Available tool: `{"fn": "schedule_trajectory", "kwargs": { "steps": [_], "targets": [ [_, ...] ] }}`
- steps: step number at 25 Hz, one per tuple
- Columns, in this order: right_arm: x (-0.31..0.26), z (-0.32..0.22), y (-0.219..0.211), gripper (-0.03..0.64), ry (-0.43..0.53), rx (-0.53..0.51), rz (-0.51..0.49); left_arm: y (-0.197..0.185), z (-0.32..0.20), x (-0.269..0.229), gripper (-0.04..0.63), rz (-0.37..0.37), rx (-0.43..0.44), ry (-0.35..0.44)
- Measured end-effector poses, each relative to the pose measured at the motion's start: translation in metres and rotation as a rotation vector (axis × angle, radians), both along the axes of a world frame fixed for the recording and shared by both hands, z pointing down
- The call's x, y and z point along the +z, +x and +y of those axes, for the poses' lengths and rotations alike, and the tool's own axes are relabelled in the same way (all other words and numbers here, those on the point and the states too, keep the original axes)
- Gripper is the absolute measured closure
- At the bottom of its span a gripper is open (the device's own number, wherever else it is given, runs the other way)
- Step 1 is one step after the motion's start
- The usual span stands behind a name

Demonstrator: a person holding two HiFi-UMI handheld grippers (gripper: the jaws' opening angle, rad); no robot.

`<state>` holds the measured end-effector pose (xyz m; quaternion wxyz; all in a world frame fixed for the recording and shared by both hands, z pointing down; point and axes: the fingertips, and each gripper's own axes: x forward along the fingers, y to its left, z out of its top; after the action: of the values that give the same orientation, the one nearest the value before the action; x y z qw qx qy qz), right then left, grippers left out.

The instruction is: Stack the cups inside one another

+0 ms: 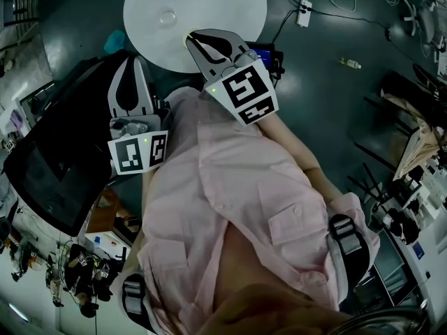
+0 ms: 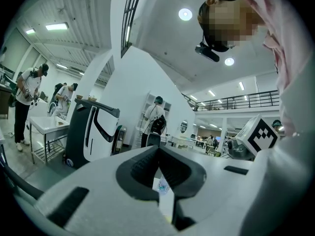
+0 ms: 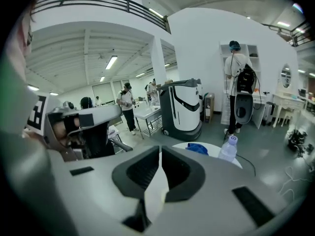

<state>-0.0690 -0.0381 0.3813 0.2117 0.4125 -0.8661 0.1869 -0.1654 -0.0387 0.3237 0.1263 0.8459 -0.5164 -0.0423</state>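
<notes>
One clear cup [image 1: 167, 16] is seen on the round white table [image 1: 230, 19]. It lies just ahead of the right gripper [image 1: 200, 40], a bit to its left. The left gripper [image 1: 133, 70] is held farther back. Both are closed, and nothing is held.

Head view looks down; right gripper view shares round table [image 1: 223, 12] [image 3: 181, 145].

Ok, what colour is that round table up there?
White. The round table shows best in the head view, at the top of the picture.
</notes>
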Motion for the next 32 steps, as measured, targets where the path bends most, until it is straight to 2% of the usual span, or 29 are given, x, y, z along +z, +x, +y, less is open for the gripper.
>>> {"fn": "schedule_trajectory", "kwargs": {
  "steps": [9,32],
  "targets": [
    [-0.002,0.0,-0.008,0.58,-0.013,-0.031,-0.022,-0.004,-0.002,-0.003,0.58,0.007,-0.007,0.012],
    [0.0,-0.002,0.011,0.58,-0.037,-0.009,-0.031,0.01,-0.005,-0.001,0.578,0.002,-0.003,-0.008]
  ]
}}
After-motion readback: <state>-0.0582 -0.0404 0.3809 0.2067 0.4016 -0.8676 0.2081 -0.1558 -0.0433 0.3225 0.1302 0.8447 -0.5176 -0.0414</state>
